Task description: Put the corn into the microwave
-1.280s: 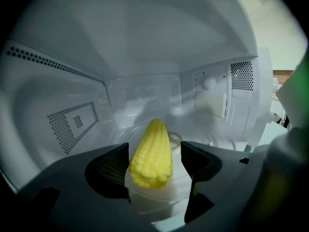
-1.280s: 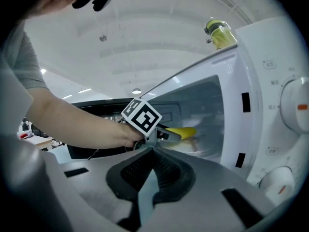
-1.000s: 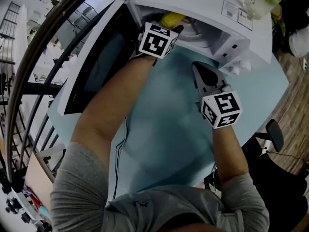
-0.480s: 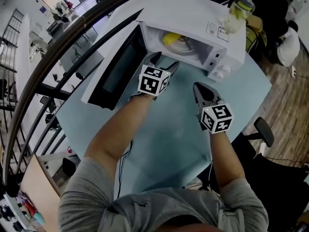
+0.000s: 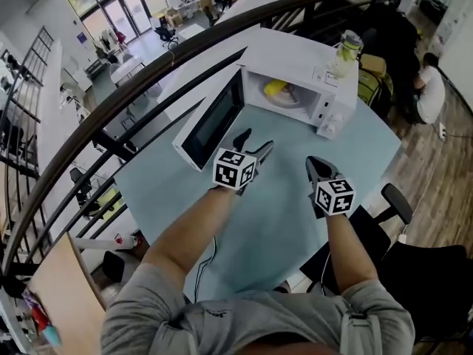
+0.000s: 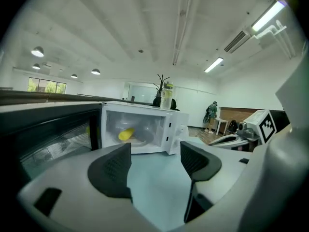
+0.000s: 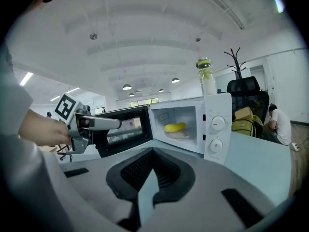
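Yellow corn [image 5: 275, 88] lies inside the white microwave [image 5: 295, 54], on the pale turntable plate [image 5: 287, 99], towards the left of the cavity. It appears placed, so the task looks essentially complete; only the door [image 5: 214, 120] stands open.

Left gripper [image 5: 255, 140]: jaws spread apart, nothing between them. Right gripper [image 5: 314, 163]: jaws pressed together, nothing held. Both hover over the pale blue table [image 5: 281, 220], well apart from the oven.

Handling assessment: the cob is judged stiff, fairly light, rounded and liable to roll on the plate, with a bumpy surface that may slip. Any regrasp is best made across its middle, jaws square to its length.

Clearances: the door swings out to the left, its free edge near the left gripper. A bottle [image 5: 347, 49] stands on the oven's right top edge. The cavity's rim and right control panel limit entry, while the table in front offers open room.
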Demonstrator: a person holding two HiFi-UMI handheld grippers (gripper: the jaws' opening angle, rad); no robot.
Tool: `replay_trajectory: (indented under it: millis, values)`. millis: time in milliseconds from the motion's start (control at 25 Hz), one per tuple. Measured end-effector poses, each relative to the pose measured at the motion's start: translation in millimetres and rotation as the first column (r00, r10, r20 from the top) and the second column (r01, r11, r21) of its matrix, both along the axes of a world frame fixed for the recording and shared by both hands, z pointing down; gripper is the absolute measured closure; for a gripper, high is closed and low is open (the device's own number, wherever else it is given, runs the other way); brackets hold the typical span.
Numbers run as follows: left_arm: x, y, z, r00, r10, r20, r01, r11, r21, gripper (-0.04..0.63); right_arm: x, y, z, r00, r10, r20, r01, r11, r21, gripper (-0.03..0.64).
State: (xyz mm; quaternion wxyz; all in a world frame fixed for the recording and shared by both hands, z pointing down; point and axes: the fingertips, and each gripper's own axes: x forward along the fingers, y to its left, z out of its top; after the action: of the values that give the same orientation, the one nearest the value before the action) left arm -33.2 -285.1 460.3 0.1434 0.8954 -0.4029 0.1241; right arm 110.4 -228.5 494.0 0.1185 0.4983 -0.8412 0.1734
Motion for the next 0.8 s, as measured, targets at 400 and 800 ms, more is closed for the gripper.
replay_trajectory:
  millis: [400, 800]
  values:
    - [-55.1, 113.5, -64.4, 0.998, -0.005, -0.061, 0.008, 0.999, 0.049, 0.336, -26.2, 74.4, -43.3, 0.999, 0.012, 0.041, -0.012, 1.0, -0.002, 0.6]
    - [-116.8, 246.3, -96.5, 0.988, 0.087, -0.124, -0.079, 0.995, 0.069, 0.467, -90.8, 169.2, -95.6, 0.998, -0.04, 0.048, 0.04, 0.999, 0.002, 0.6]
